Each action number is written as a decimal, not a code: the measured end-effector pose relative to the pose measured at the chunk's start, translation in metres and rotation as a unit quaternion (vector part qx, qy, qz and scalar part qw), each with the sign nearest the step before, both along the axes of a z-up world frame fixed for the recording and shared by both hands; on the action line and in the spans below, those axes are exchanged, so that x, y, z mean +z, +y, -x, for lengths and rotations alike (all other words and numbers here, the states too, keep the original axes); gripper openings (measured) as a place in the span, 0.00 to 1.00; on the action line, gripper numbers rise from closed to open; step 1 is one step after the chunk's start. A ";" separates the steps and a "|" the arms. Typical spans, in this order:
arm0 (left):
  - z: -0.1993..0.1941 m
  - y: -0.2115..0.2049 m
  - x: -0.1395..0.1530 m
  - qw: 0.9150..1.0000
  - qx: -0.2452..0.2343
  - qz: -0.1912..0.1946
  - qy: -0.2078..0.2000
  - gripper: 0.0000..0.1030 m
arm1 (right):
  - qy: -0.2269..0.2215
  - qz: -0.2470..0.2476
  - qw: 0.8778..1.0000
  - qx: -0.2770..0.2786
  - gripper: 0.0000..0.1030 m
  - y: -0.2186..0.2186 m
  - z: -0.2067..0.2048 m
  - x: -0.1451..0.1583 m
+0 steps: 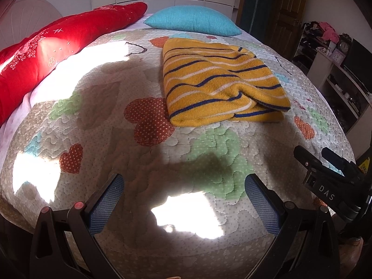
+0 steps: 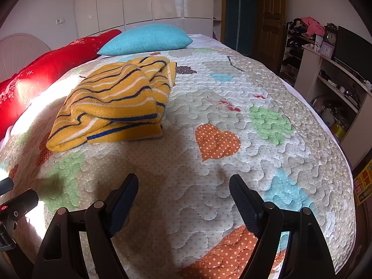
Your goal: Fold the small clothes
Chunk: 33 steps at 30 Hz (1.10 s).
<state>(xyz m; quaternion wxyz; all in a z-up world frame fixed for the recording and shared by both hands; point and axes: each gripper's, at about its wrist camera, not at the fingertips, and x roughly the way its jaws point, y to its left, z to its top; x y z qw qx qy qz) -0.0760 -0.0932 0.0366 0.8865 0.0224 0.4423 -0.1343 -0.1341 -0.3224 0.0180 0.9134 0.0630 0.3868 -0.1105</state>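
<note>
Looking over the quilted bed (image 2: 232,88), I see the folded striped sweater (image 2: 116,102) near a blue pillow (image 2: 146,38); both the left gripper (image 1: 183,200) and the right gripper (image 2: 183,200) have fingers apart, holding nothing.

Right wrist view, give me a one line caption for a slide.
Open right tool hovers over the heart-patterned quilt, with the folded yellow striped garment lying ahead near the turquoise pillow.

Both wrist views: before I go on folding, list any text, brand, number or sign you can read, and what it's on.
"DAS": white letters on the black body of the right gripper, seen from the left wrist view.
Yellow sign with red characters at the right edge: too blurred to read.
Clock on the shelf unit: dial numerals too small to read.
Smaller purple clock: unreadable too.
Striped yellow garment and quilt: no text.
</note>
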 end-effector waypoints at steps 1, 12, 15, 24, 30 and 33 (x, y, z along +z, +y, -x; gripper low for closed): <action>0.000 0.000 -0.001 1.000 0.000 -0.001 0.000 1.00 | 0.000 0.000 1.000 0.001 0.82 0.000 0.000 0.000; -0.002 0.001 -0.004 1.000 0.002 -0.004 0.005 1.00 | 0.002 0.002 1.000 0.004 0.82 0.002 -0.001 -0.003; -0.002 0.001 -0.004 1.000 0.002 -0.003 0.005 1.00 | 0.003 0.002 1.000 0.005 0.83 0.002 -0.001 -0.003; -0.003 0.001 -0.005 1.000 0.004 -0.004 0.005 1.00 | 0.003 0.003 1.000 0.005 0.83 0.003 -0.001 -0.004; -0.005 0.001 -0.004 1.000 0.004 -0.006 0.003 1.00 | -0.002 0.009 1.000 0.011 0.83 0.003 -0.006 0.000; -0.009 0.001 -0.001 1.000 0.003 -0.008 -0.005 1.00 | -0.009 0.017 1.000 0.015 0.83 0.005 -0.011 0.007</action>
